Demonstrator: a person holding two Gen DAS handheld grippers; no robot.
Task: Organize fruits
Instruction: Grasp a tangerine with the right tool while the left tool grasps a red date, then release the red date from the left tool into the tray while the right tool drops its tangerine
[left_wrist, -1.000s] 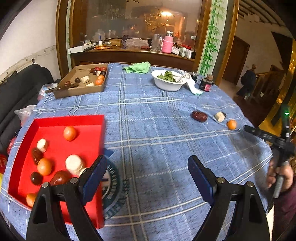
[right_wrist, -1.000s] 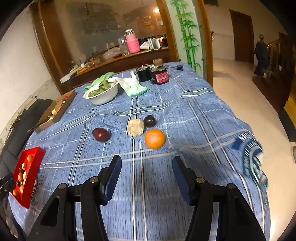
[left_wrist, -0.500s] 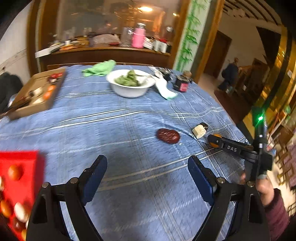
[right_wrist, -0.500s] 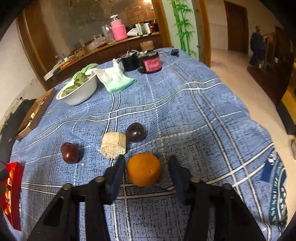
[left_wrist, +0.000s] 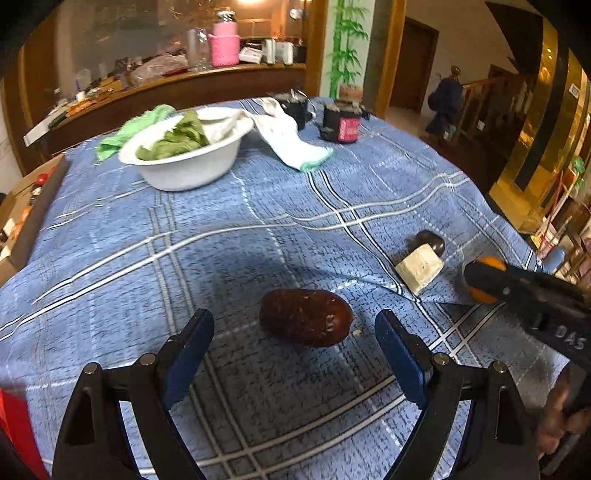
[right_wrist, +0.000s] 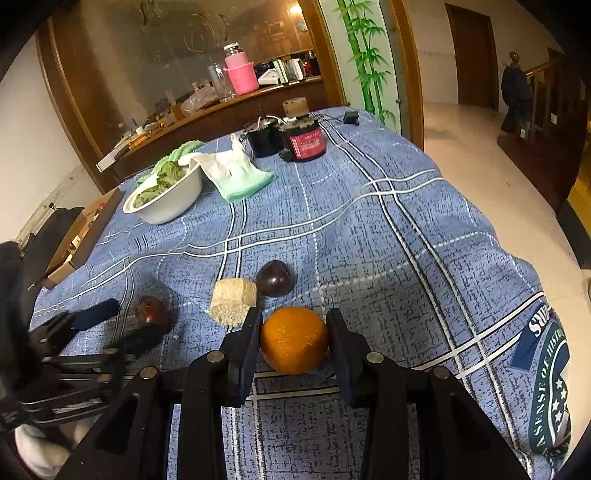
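Note:
A dark red fruit (left_wrist: 306, 322) lies on the blue checked tablecloth, just beyond and between the fingers of my open left gripper (left_wrist: 295, 341); it also shows in the right wrist view (right_wrist: 151, 309). My right gripper (right_wrist: 293, 338) is shut on an orange (right_wrist: 294, 339) that rests on the cloth; the orange shows in the left wrist view (left_wrist: 487, 275) behind the right gripper's finger. A pale block (right_wrist: 232, 300) and a dark round fruit (right_wrist: 275, 277) lie just beyond the orange. A corner of the red tray (left_wrist: 18, 435) shows at the lower left.
A white bowl of greens (left_wrist: 188, 151) stands at the back, with a white and green cloth (left_wrist: 291, 142) and dark jars (left_wrist: 341, 123) beside it. A cardboard box (right_wrist: 81, 236) sits at the far left. The table edge drops away on the right (right_wrist: 517, 254).
My left gripper swung right from the red tray to the dark red fruit, staying open. My right gripper advanced to the orange and closed its fingers on it.

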